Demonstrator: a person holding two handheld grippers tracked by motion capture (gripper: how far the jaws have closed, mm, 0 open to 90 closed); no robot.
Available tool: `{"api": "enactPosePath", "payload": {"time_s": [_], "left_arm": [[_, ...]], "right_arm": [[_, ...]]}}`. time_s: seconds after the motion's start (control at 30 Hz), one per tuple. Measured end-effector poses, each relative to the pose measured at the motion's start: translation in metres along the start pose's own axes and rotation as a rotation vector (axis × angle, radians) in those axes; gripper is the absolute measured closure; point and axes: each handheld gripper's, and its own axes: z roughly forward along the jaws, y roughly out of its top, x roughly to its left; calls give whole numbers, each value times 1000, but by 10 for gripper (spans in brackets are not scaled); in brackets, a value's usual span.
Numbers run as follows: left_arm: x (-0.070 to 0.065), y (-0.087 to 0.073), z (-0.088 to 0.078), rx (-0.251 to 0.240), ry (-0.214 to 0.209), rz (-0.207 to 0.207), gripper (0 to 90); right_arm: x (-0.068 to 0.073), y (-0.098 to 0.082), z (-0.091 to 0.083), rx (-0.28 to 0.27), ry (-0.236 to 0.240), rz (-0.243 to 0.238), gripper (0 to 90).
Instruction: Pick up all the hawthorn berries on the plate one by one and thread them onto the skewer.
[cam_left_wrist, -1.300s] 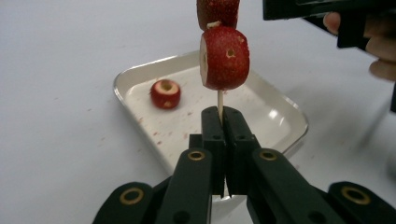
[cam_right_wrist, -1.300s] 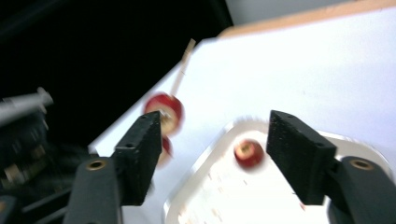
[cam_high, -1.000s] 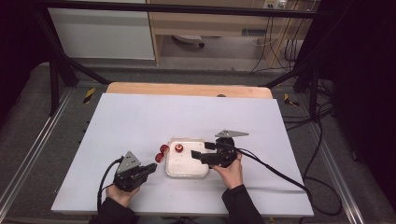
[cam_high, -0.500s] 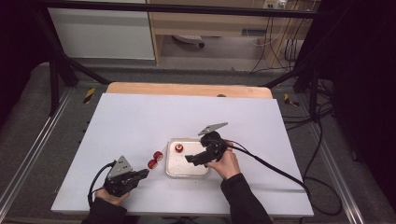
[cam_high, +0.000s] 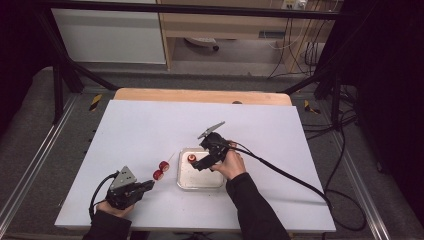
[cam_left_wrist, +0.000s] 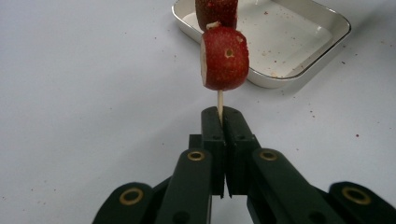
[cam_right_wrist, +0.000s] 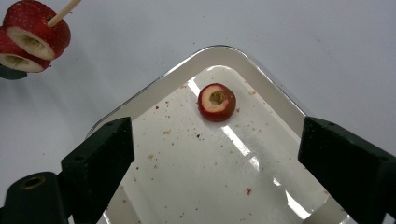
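Note:
A thin wooden skewer (cam_left_wrist: 220, 99) carries two red fruit slices (cam_left_wrist: 225, 58), and my left gripper (cam_left_wrist: 222, 114) is shut on its bare end. In the high view that gripper (cam_high: 149, 184) sits near the table's front left, with the skewered slices (cam_high: 161, 170) just left of the white tray (cam_high: 200, 181). My right gripper (cam_high: 196, 165) hovers over the tray, open; its jaws have just been opening, with nothing pressed between them. One cored red slice (cam_right_wrist: 216, 101) lies flat on the tray floor (cam_right_wrist: 233, 186), ahead of the wide-apart right gripper (cam_right_wrist: 217, 135).
The tray floor is speckled with red crumbs. The white tabletop (cam_high: 150, 130) stretches wide behind and to both sides. A wooden strip (cam_high: 200, 96) borders its far edge. The right gripper's cable (cam_high: 280, 172) trails off to the right.
My right gripper has moved left over the tray toward the loose slice and its jaws stand wider. The left gripper has drifted slightly left with the skewer.

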Motion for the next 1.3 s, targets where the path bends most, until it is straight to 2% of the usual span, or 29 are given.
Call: {"api": "enactPosePath", "payload": {"time_s": [0.17,0.3,0.53,0.67,0.93,1.3], "left_arm": [[3,-1,1,9,1,-4,881],[3,-1,2,16,4,-2,881],[4,-2,2,18,2,-4,880],[4,-2,2,20,3,-3,880],[4,-2,2,21,2,-1,881],[3,-2,3,27,1,2,881]], "right_arm": [[2,12,11,51,-5,-26,150],[1,20,20,94,-21,-46,210],[-4,32,32,156,-23,-54,324],[-8,35,39,194,-9,-48,370],[-10,40,51,226,18,-26,446],[-12,42,59,274,33,-12,542]]}}
